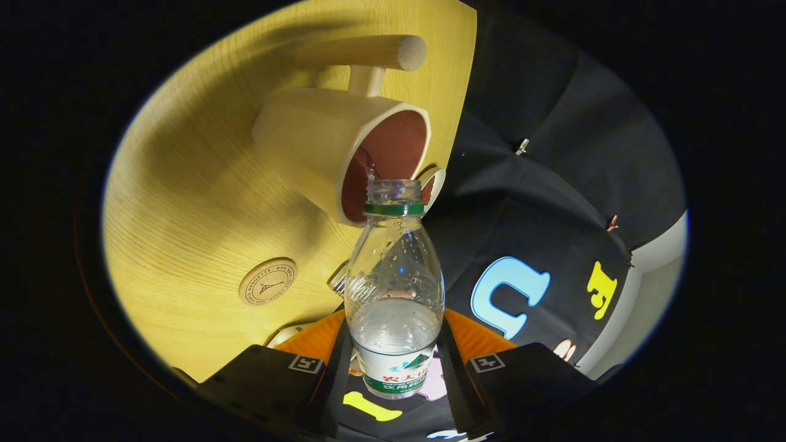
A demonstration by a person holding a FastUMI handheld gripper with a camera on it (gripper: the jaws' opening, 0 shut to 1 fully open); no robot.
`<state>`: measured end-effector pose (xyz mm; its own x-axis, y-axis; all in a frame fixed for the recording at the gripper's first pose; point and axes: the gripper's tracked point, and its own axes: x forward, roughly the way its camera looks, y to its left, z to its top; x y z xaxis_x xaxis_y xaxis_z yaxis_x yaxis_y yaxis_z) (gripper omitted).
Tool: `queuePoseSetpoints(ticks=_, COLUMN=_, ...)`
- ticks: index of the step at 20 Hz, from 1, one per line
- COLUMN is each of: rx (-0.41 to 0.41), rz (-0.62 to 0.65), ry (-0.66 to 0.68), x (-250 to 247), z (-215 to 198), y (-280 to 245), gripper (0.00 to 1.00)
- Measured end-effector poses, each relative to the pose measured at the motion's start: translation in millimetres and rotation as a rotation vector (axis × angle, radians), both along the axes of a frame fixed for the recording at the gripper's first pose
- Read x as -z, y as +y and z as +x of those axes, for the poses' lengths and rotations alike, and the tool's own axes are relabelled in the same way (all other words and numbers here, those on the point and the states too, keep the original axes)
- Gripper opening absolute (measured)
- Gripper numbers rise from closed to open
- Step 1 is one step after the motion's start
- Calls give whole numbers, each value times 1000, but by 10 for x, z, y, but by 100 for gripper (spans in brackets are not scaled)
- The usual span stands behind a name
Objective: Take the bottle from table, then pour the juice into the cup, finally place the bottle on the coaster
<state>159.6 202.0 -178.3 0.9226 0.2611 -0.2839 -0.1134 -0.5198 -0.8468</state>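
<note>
A clear plastic bottle point(393, 288) with a green neck ring and no cap stands between my fingers, and my gripper point(393, 363) is shut on its labelled lower body. Clear liquid fills its lower part. The whole view is rolled, so the wooden table point(184, 202) looks tipped on its side. Just beyond the bottle's open mouth is a cream cup point(334, 141) with a brown inside and a long round handle; the mouth sits at the cup's rim. A round wooden coaster point(267, 281) lies on the table beside the bottle, nearer to my fingers than the cup.
A small white and brown round object point(433, 184) sits by the table's edge next to the cup. The table ends there against the black booth cloth point(552, 184). A pale item point(287, 334) lies on the table close to one finger.
</note>
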Motion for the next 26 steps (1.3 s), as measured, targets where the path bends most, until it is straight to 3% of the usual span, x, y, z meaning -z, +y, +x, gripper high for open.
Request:
queuePoseSetpoints(ticks=14, rx=-100, rz=-103, ry=-39, x=-61, z=8, y=143, gripper=71)
queuePoseSetpoints(ticks=26, rx=-52, rz=-80, ry=-27, x=-46, z=-2, y=62, gripper=71)
